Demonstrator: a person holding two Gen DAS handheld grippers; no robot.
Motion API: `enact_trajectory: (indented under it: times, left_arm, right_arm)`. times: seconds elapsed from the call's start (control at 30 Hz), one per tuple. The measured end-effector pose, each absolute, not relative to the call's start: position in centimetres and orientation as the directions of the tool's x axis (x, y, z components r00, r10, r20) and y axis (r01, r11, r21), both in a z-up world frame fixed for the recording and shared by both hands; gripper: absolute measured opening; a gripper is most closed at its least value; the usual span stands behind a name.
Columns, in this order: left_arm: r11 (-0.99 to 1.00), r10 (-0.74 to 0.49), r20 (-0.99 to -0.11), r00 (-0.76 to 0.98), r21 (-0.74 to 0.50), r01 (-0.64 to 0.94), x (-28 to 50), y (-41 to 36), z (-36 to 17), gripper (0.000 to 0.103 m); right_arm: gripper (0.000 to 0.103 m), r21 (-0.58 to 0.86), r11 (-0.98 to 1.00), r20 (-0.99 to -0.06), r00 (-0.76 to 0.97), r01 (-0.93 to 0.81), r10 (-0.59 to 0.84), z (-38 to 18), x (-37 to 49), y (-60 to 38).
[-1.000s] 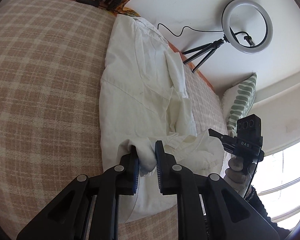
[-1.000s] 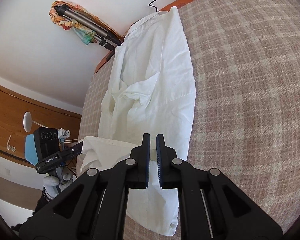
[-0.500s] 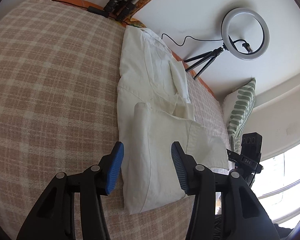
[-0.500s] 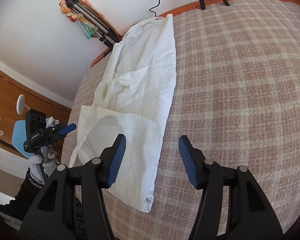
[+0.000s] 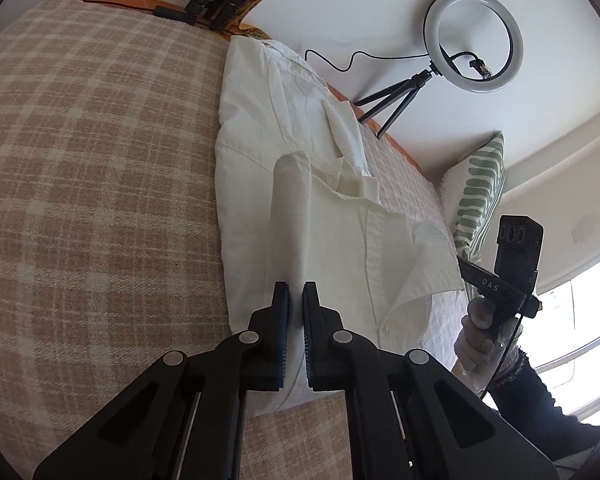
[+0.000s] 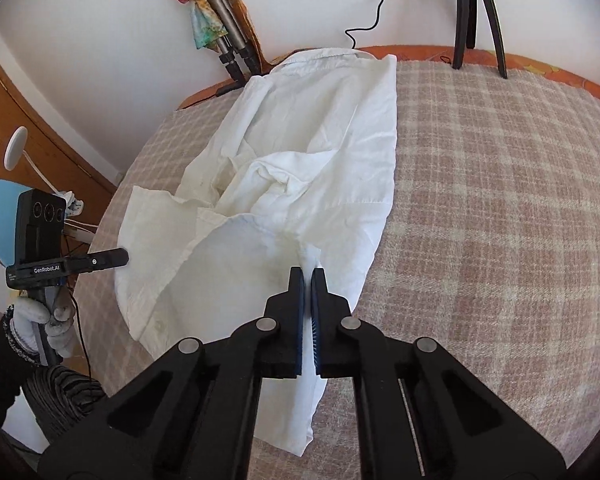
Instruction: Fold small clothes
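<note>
A white shirt (image 5: 284, 168) lies lengthwise on the plaid bed cover (image 5: 92, 184), partly folded, with its near part doubled over. My left gripper (image 5: 295, 292) is shut on a raised fold of the shirt's near left edge. The shirt also shows in the right wrist view (image 6: 320, 148). My right gripper (image 6: 307, 276) is shut on a pinched fold at the shirt's near right side. Each hand-held gripper shows in the other's view: the right one (image 5: 500, 280) and the left one (image 6: 60, 264).
A ring light on a small tripod (image 5: 472, 36) stands at the far edge of the bed. A folded tripod (image 6: 224, 28) leans on the wall. A green-patterned pillow (image 5: 476, 196) lies at the right. A wooden door (image 6: 4, 120) is on the left.
Half a second ago both grippers were open above the shirt. Now both have dropped onto the near part of the shirt and shut on folds of it.
</note>
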State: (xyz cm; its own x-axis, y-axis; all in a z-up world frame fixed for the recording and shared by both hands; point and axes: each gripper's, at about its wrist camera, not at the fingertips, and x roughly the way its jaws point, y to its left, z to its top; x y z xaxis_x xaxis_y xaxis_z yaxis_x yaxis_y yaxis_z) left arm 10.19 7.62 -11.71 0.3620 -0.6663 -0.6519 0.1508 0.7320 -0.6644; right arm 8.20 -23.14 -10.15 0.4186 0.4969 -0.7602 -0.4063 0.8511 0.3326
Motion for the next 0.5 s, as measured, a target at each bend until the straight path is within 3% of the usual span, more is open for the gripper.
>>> enact_trajectory:
  times: [0.2,0.5]
  left_arm:
    - [0.761,-0.635,-0.690,0.347,-0.637,0.127,10.8,7.7,-13.2,0.005]
    - [0.806,-0.579,-0.680,0.451,-0.561,0.188,10.8,8.0,-9.3,0.009]
  right_arm:
    - [0.003,0.262,0.895,-0.818,0.408,-0.362,0.405,-12.7,10.3,-22.4]
    - [0.003,0.253,0.909,-0.810,0.441,-0.331,0.386,-11.5,9.3,-24.1]
